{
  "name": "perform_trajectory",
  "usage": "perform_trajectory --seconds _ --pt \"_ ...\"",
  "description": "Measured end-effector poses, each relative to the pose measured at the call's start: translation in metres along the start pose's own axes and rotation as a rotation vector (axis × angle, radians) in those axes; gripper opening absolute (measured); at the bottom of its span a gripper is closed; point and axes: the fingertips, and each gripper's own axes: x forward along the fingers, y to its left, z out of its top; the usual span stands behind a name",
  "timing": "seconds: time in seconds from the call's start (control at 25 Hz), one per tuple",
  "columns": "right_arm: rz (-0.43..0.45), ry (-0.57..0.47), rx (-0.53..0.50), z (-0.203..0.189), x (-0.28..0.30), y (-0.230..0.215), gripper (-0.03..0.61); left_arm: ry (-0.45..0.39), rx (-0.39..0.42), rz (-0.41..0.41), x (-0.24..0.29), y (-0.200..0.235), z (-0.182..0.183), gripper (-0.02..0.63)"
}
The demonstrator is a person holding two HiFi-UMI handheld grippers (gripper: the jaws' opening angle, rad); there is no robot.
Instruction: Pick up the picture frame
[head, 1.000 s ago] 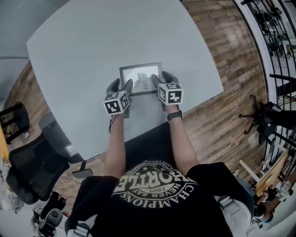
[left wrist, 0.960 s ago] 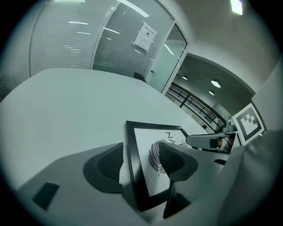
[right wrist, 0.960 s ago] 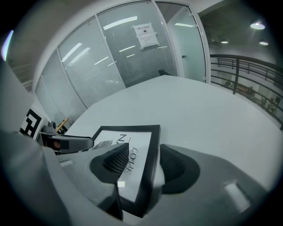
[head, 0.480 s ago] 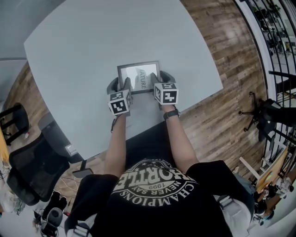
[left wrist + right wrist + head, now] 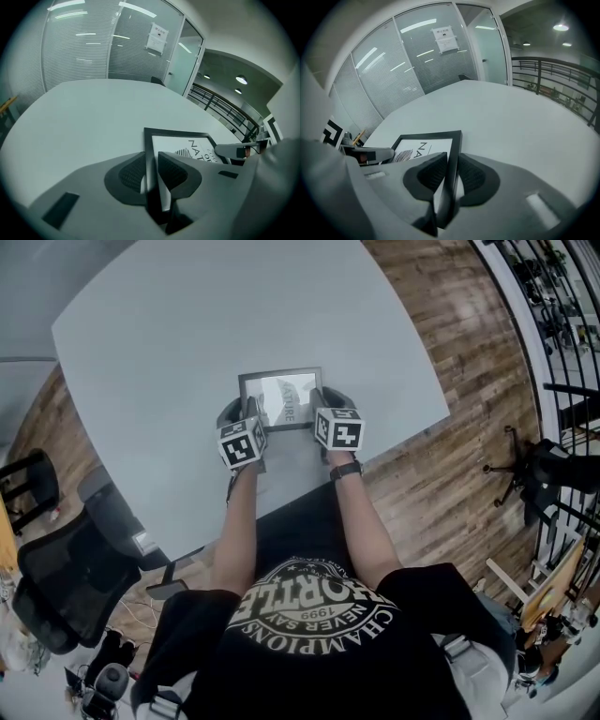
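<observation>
A black picture frame (image 5: pixel 281 393) with a white print lies on the grey table (image 5: pixel 187 324). My left gripper (image 5: pixel 242 413) straddles the frame's left rail and my right gripper (image 5: pixel 323 402) its right rail. In the left gripper view the frame (image 5: pixel 174 132) runs between the jaws of the left gripper (image 5: pixel 151 165). These jaws are closing, and both ribbed pads meet the rail. The right gripper view shows the frame (image 5: pixel 427 136) with its rail between the closing jaws of the right gripper (image 5: pixel 452 171), pads against it. I cannot tell whether the frame's near end is off the table.
A black office chair (image 5: pixel 66 587) stands at the lower left beside the table. Wooden floor (image 5: pixel 441 465) lies to the right, with a black railing (image 5: pixel 562 324) beyond it. The gripper views show glass partition walls (image 5: pixel 79 47) past the table's far edge.
Both grippers have slid a little farther along the frame's sides, and their jaws have narrowed from wide open onto the side rails. The frame has barely shifted.
</observation>
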Motion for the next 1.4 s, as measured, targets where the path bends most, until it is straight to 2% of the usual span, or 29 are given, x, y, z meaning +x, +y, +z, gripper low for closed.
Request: perform_trajectory --seconds 0.04,0.52,0.68,0.96,1.2,1.4 --pt "0.000 0.004 0.002 -0.001 -0.002 0.000 0.071 0.002 -0.013 0.006 -0.002 0.002 -0.002 0.078" --pt "-0.007 -0.020 0.002 -0.012 -0.037 0.022 0.064 -0.008 -0.047 -0.011 -0.043 0.005 -0.016 0.069" --pt "-0.020 -0.054 0.027 -0.005 -0.056 0.030 0.064 -0.054 -0.028 -0.024 -0.065 0.001 -0.003 0.067" --pt "-0.037 -0.133 0.010 0.014 -0.090 0.060 0.064 -0.137 -0.018 -0.030 -0.109 0.006 0.015 0.067" --pt "-0.024 -0.222 -0.024 0.034 -0.121 0.095 0.064 -0.228 0.000 -0.050 -0.151 0.016 0.040 0.067" --pt "-0.032 -0.309 -0.062 0.060 -0.159 0.110 0.064 -0.310 0.023 -0.075 -0.188 0.005 0.066 0.067"
